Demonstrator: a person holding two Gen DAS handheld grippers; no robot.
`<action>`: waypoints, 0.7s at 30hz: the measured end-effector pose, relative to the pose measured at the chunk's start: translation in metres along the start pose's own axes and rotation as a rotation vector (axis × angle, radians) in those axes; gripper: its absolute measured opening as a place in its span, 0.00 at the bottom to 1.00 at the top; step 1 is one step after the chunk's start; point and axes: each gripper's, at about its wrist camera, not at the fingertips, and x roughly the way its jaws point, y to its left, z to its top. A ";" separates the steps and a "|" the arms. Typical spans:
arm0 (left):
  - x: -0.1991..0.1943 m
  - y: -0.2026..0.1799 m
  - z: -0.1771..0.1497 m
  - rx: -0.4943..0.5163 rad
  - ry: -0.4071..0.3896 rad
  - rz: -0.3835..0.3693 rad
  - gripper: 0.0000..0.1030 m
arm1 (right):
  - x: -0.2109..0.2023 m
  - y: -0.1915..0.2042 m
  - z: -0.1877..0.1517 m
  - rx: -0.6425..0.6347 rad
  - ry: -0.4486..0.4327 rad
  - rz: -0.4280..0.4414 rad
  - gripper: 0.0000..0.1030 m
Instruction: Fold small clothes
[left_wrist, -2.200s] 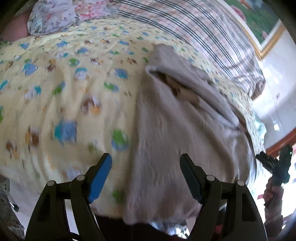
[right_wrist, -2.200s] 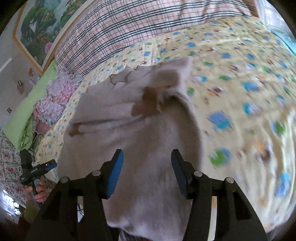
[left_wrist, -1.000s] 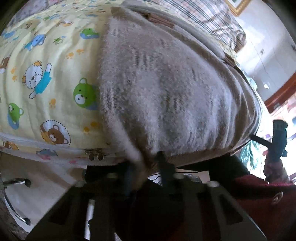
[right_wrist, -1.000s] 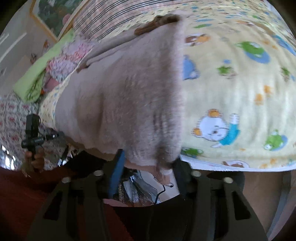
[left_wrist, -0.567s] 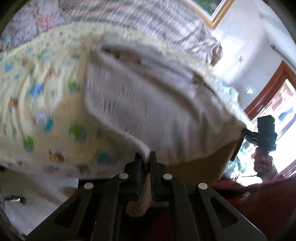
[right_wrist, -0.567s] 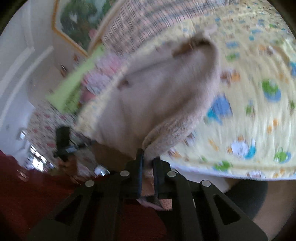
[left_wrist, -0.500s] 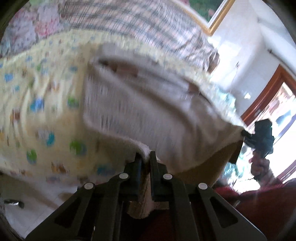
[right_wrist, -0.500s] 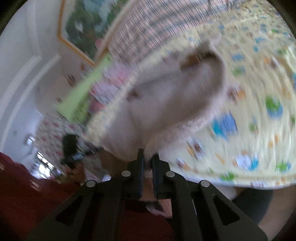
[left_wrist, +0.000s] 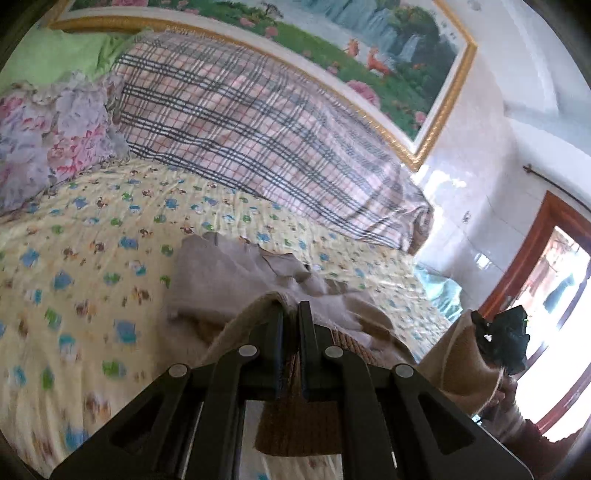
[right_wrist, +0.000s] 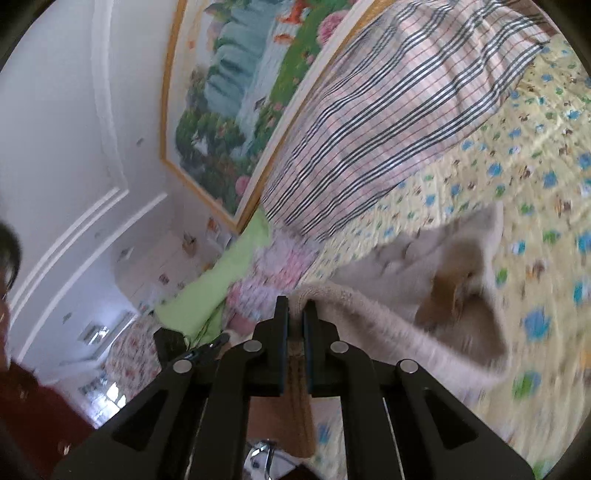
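Note:
A small beige fleece garment (left_wrist: 221, 280) with a brown lining lies on the yellow cartoon-print bedsheet (left_wrist: 74, 258). Its near hem is lifted off the bed. My left gripper (left_wrist: 291, 308) is shut on one corner of that hem, and brown fabric hangs down under its jaws. My right gripper (right_wrist: 295, 304) is shut on the other corner of the garment (right_wrist: 424, 266), whose edge stretches away to the right over the bedsheet (right_wrist: 535, 184). In the left wrist view the right gripper (left_wrist: 502, 332) shows at the far right with cloth hanging from it.
A plaid blanket (left_wrist: 240, 122) lies across the head of the bed below a framed landscape painting (left_wrist: 369, 33). Floral (left_wrist: 44, 133) and green (left_wrist: 55, 51) bedding sit at the left. A wooden door frame (left_wrist: 532, 258) stands at the right. The person's dark red sleeve (right_wrist: 33, 417) shows.
Both grippers closed on the garment's near hem and have risen with it, lifting that edge off the bed. Both views now tilt up to the wall and painting.

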 end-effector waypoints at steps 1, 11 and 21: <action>0.012 0.004 0.006 -0.001 0.009 0.008 0.05 | 0.006 -0.005 0.007 0.003 -0.007 -0.021 0.08; 0.121 0.047 0.053 -0.068 0.086 0.118 0.04 | 0.073 -0.078 0.065 0.129 -0.037 -0.225 0.08; 0.204 0.104 0.040 -0.132 0.205 0.327 0.06 | 0.107 -0.165 0.067 0.306 0.000 -0.505 0.08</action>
